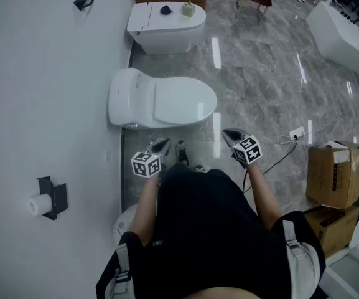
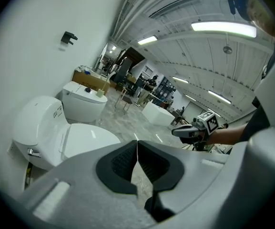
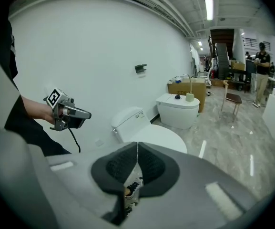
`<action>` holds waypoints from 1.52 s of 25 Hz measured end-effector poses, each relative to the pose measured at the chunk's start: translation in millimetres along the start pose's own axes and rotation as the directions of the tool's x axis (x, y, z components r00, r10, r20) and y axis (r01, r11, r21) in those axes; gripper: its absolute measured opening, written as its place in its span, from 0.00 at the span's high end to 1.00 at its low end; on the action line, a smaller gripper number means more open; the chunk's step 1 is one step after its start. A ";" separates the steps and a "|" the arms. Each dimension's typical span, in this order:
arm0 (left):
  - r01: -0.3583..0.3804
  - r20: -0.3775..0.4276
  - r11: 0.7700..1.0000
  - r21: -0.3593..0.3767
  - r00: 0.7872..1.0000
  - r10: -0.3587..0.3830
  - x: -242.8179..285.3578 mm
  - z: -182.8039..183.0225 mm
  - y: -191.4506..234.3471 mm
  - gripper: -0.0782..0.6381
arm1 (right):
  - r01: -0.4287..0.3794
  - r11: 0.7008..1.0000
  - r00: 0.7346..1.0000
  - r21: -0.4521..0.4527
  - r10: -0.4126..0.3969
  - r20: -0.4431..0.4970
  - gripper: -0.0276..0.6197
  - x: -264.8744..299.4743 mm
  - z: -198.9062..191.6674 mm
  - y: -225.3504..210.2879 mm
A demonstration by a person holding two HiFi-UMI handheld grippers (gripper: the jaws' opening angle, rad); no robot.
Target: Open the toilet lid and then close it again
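Two toilets stand along the wall; far toilet [image 1: 167, 33] not in play; nearer toilet [image 1: 129, 98] is just ahead of the person, lid [image 1: 182, 101] down flat; opening prob. not begun; two grippers, left gripper [image 1: 162, 144] & right gripper [image 1: 230, 134], aimed toward it, not touching, each w/ jaws pressed together, empty.
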State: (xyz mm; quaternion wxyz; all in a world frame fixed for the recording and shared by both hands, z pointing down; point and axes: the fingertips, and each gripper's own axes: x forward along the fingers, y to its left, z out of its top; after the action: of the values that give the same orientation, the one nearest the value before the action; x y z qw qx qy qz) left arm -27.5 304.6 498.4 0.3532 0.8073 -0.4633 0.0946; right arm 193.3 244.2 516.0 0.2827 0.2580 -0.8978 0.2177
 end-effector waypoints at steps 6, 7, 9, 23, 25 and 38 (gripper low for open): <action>0.023 -0.060 1.000 0.010 0.998 -0.022 28.6 16.0 31.3 0.87 | 0.016 0.999 1.000 0.035 -0.016 -0.019 0.95 28.7 15.7 -21.5; 0.027 -0.068 1.000 0.011 0.997 -0.026 33.3 19.5 36.9 0.87 | 0.019 0.999 1.000 0.039 -0.018 -0.022 0.95 33.4 17.8 -24.4; 0.040 -0.080 0.999 0.018 0.996 -0.038 43.5 28.2 45.8 0.87 | 0.027 0.998 0.999 0.048 -0.026 -0.025 0.95 41.3 21.9 -31.4; 0.145 -0.166 0.986 0.079 0.977 -0.131 91.8 74.1 81.3 0.87 | 0.108 0.985 0.994 0.131 -0.108 -0.007 0.95 73.3 51.9 -64.8; 0.159 -0.176 0.984 0.077 0.974 -0.143 96.9 75.7 86.6 0.87 | 0.121 0.983 0.993 0.139 -0.120 -0.011 0.95 76.7 51.7 -66.9; 0.229 -0.216 0.972 0.054 0.953 -0.213 119.5 77.3 117.9 0.87 | 0.182 0.966 0.983 0.183 -0.180 -0.027 0.95 99.3 55.2 -71.3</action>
State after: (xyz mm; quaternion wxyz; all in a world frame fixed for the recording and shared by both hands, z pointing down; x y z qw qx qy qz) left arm -71.0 134.5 556.0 0.3763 0.8529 -0.3262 0.1567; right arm 143.1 125.7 553.9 0.2807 0.3629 -0.8451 0.2743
